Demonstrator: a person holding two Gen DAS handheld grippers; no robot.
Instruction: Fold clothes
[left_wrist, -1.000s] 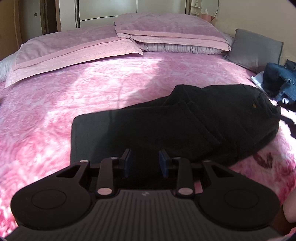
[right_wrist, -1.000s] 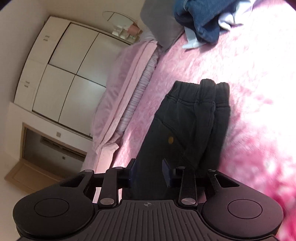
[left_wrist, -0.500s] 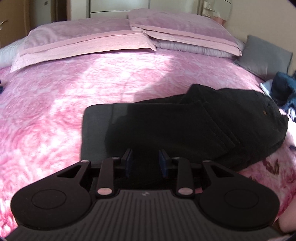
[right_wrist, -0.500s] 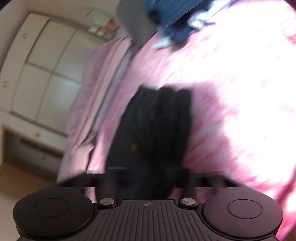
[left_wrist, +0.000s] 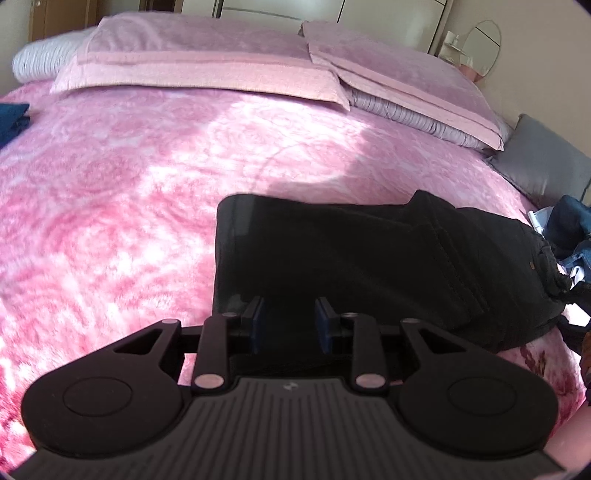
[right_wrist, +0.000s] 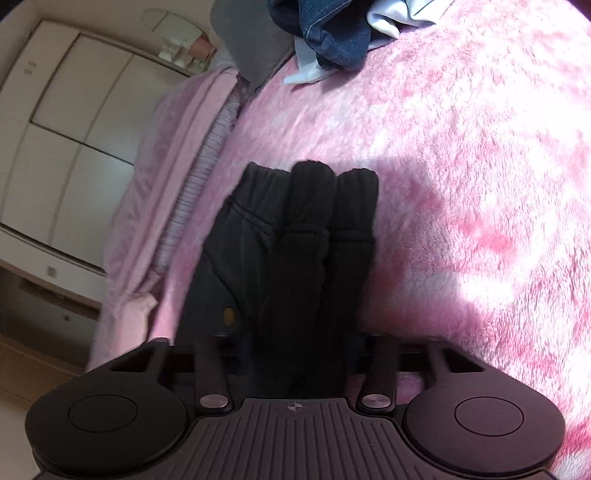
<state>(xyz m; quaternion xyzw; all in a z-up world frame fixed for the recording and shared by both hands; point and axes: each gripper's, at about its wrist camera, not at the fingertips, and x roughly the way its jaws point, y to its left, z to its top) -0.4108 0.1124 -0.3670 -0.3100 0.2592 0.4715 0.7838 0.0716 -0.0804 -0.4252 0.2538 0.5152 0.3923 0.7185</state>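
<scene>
Black trousers (left_wrist: 369, 266) lie folded lengthwise on the pink bedspread (left_wrist: 129, 206), waistband to the right. My left gripper (left_wrist: 289, 325) hangs over their near edge, towards the leg end. Its jaws are closing, the blue pads still stand apart, and dark cloth shows under the gap. In the right wrist view the elastic waistband (right_wrist: 295, 236) points away from me, with a brass button (right_wrist: 229, 316) on the left. My right gripper (right_wrist: 299, 350) is closing on this end. Bunched black cloth fills the space between its blurred fingers, and the pads are hidden against it.
Two pink pillows (left_wrist: 207, 55) lie along the head of the bed, and a grey cushion (left_wrist: 543, 166) sits at the right. A heap of denim and white clothes (right_wrist: 332, 33) lies beyond the waistband. A dark blue folded item (left_wrist: 11, 118) sits at the left edge. White wardrobe doors (right_wrist: 74, 129) stand behind the bed.
The left wrist view has rolled and slid, and the trousers' leg end now lies closer to the left gripper. The right gripper spread wide, sank towards the waistband and narrowed again around the cloth.
</scene>
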